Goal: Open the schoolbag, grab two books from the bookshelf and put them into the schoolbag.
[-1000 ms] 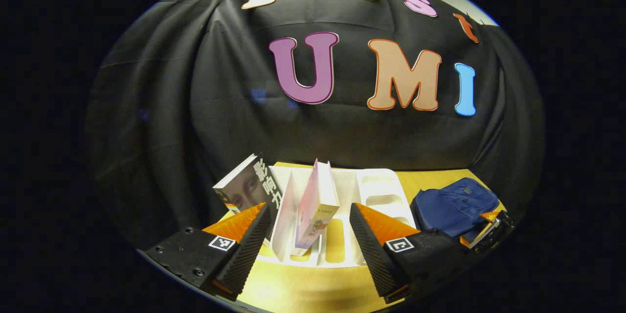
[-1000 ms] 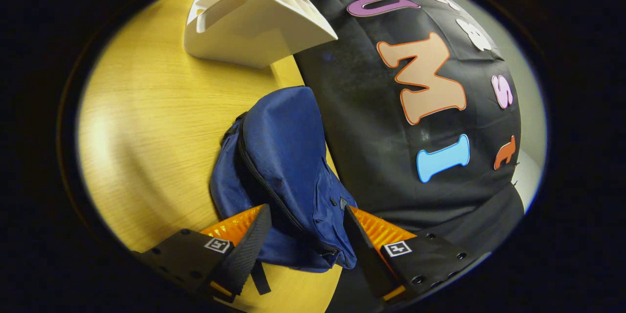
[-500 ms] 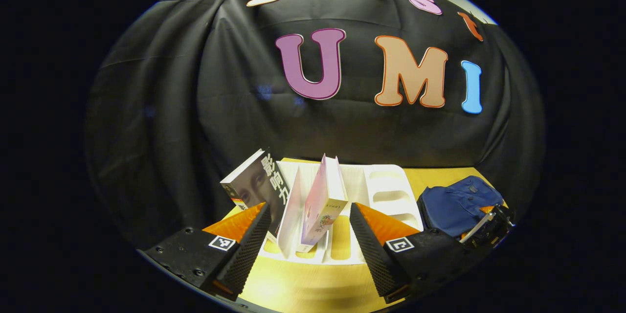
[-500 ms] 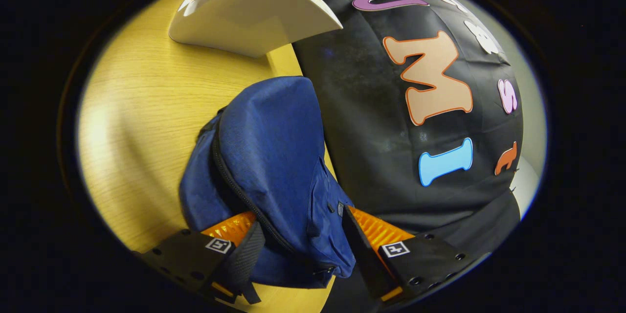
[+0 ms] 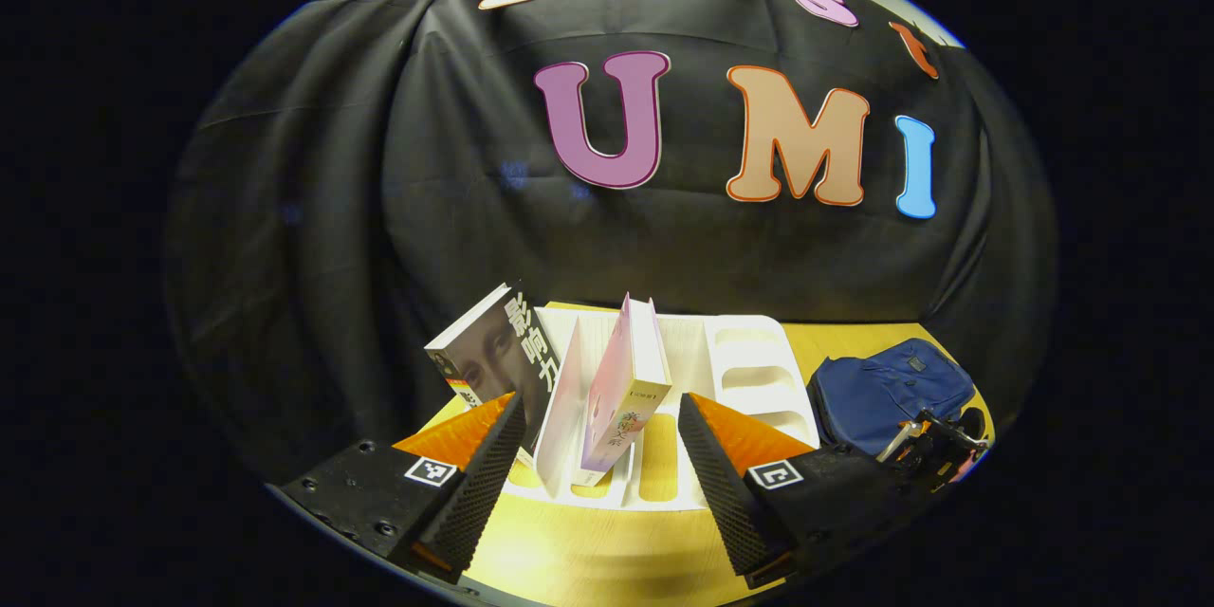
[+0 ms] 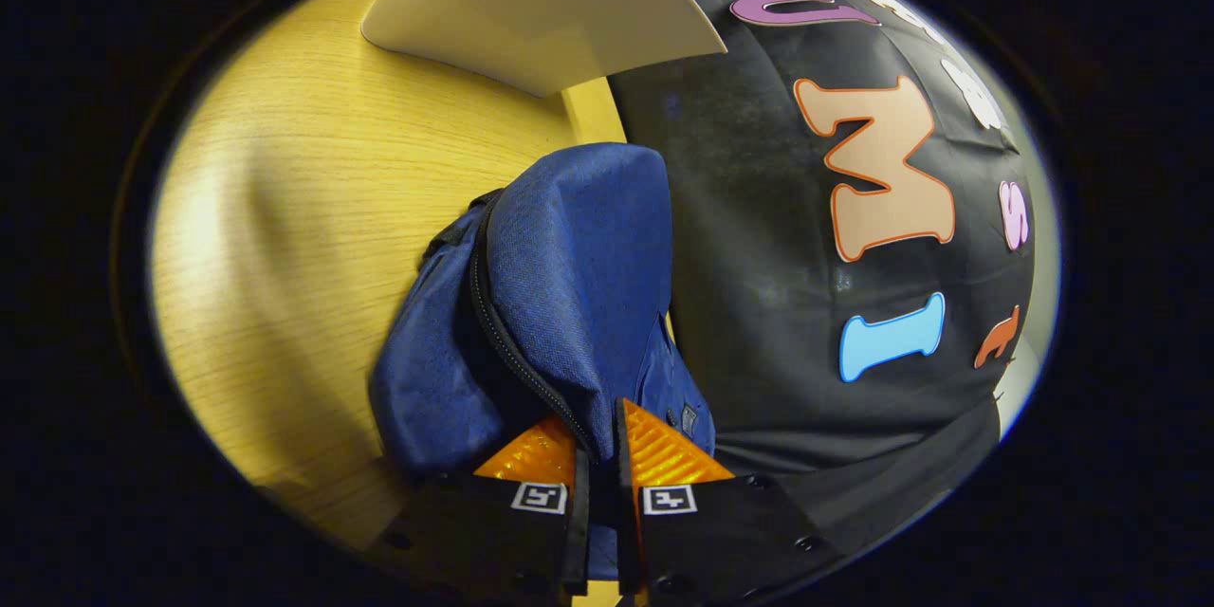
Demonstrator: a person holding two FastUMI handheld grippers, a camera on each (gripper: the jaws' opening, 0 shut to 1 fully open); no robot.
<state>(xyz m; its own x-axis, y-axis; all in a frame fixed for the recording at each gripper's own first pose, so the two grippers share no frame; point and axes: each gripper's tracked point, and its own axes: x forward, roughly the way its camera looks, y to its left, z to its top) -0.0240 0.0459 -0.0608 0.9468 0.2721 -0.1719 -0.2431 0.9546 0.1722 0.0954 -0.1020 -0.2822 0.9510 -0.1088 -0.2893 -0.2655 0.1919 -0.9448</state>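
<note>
R gripper (image 6: pixel 597 441) is pinched on the zipper line of the soft blue fabric schoolbag (image 6: pixel 569 275) at the wooden surface (image 6: pixel 303 209) edge, so pull along the track w/o lifting; L gripper (image 5: pixel 602 441) waits open by the white plastic bookshelf (image 5: pixel 749 370).
</note>
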